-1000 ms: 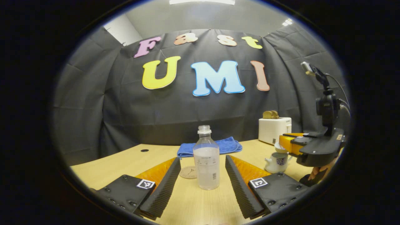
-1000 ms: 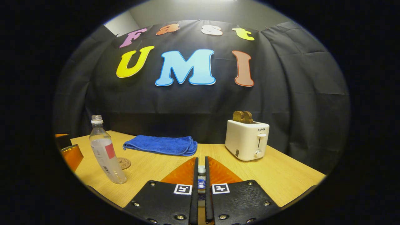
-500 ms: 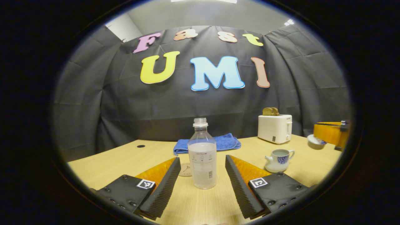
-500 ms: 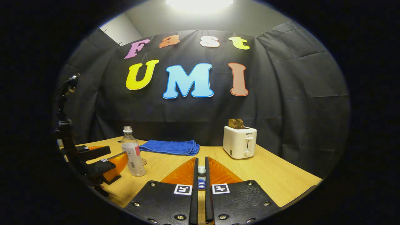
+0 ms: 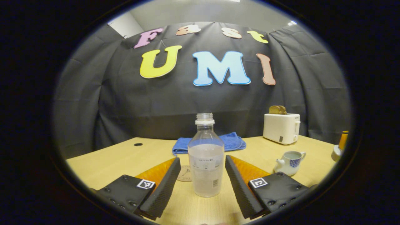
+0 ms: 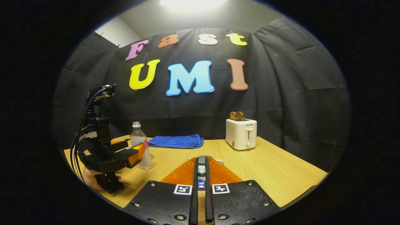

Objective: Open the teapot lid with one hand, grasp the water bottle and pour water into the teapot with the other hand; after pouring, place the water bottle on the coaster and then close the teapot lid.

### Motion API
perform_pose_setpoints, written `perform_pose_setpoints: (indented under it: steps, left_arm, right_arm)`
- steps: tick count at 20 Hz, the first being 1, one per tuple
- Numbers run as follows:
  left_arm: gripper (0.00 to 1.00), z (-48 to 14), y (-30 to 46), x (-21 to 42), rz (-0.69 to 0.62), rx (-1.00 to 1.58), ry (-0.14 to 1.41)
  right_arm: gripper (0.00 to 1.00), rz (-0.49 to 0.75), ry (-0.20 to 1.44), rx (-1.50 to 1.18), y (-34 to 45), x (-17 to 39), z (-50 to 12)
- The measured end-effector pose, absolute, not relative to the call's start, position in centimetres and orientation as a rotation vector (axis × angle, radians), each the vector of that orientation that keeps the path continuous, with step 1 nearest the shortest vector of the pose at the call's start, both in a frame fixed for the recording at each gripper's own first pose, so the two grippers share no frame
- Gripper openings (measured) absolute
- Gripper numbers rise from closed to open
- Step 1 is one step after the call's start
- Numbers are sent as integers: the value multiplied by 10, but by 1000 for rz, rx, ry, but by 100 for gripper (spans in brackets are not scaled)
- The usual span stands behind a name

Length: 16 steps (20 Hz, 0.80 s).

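Where the left gripper view looks across a pale wooden table (image 5: 118, 159) walled by black cloth, the left gripper (image 5: 202, 175) stands spread wide with a clear uncapped plastic water bottle (image 5: 206, 162) upright between its fingers, touching neither. A round brown coaster (image 5: 184, 173) lies just behind the bottle to the left, and a folded blue towel (image 5: 231, 142) farther back. Ahead to the right sits the small white teapot with blue pattern (image 5: 289, 162), uncovered, with a white toaster holding toast (image 5: 282, 126) beyond it. Compared with half a second ago, the bottle now sits closer and larger between the fingers.

In the right gripper view, the right gripper (image 6: 202, 170) is clenched on the small teapot lid (image 6: 202, 170), held above the table. Far to its left a hand (image 6: 90, 178) holds the left gripper around the bottle, which has moved nearer since the earlier frame. A bright ceiling light (image 6: 192, 2) glares overhead.
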State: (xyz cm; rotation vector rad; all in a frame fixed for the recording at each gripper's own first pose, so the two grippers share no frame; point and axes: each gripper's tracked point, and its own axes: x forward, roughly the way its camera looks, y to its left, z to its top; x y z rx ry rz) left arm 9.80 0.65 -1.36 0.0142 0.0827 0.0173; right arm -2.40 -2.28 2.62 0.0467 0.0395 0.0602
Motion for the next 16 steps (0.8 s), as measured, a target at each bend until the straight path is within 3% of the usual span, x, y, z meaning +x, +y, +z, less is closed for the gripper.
perform_pose_setpoints:
  steps: [16]
  left_arm:
    - [99,-19,-2,146,-7,32,68]
  right_arm:
    - [9,68,38,31,-22,-24,24]
